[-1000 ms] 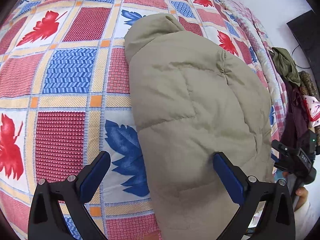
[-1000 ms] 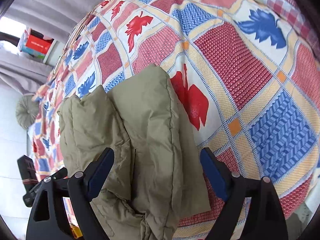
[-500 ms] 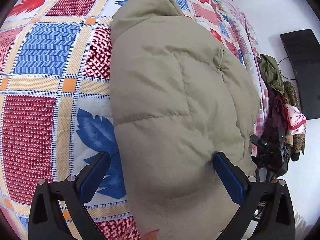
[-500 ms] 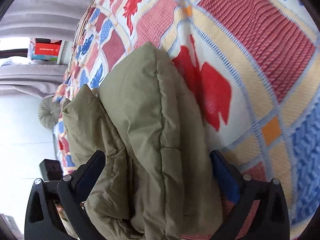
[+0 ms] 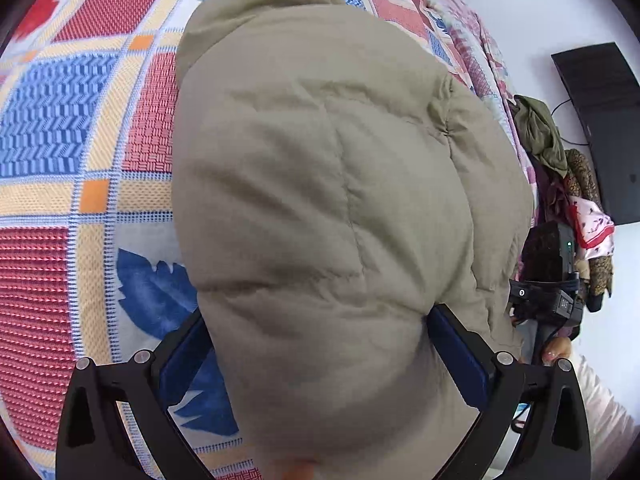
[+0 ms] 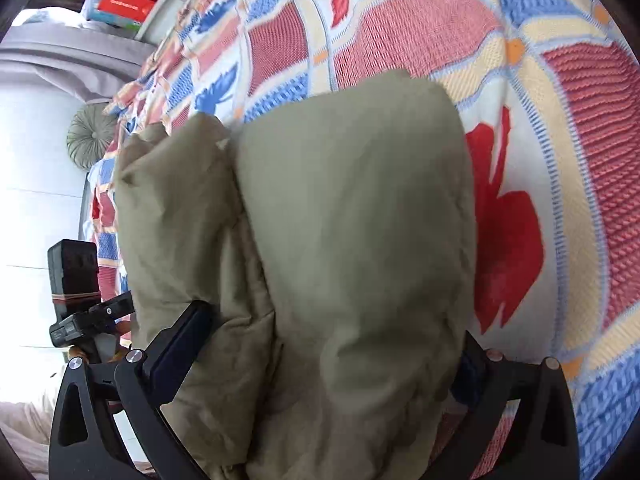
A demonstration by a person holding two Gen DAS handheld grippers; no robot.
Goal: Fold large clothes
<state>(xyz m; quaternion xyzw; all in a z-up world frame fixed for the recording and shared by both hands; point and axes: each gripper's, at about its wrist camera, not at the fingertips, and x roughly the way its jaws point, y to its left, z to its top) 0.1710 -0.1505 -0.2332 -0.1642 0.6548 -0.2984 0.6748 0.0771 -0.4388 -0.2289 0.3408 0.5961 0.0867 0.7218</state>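
Note:
A khaki padded jacket, folded into a thick bundle, lies on a patchwork bed cover. My left gripper is open wide and straddles the near end of the bundle. The fabric bulges up between its blue pads and touches them. In the right wrist view the jacket shows two stacked folds. My right gripper is open wide and straddles the bundle's other end. Its left finger lies against the fabric; its right one is mostly hidden under it.
The bed cover spreads beyond the jacket. A heap of other clothes and a black panel stand past the bed's edge. A round cushion and boxes sit at the bed's far side.
Both grippers have come down closer to the jacket, which now fills the space between their fingers. The right gripper's jaws stand a little wider than a second ago.

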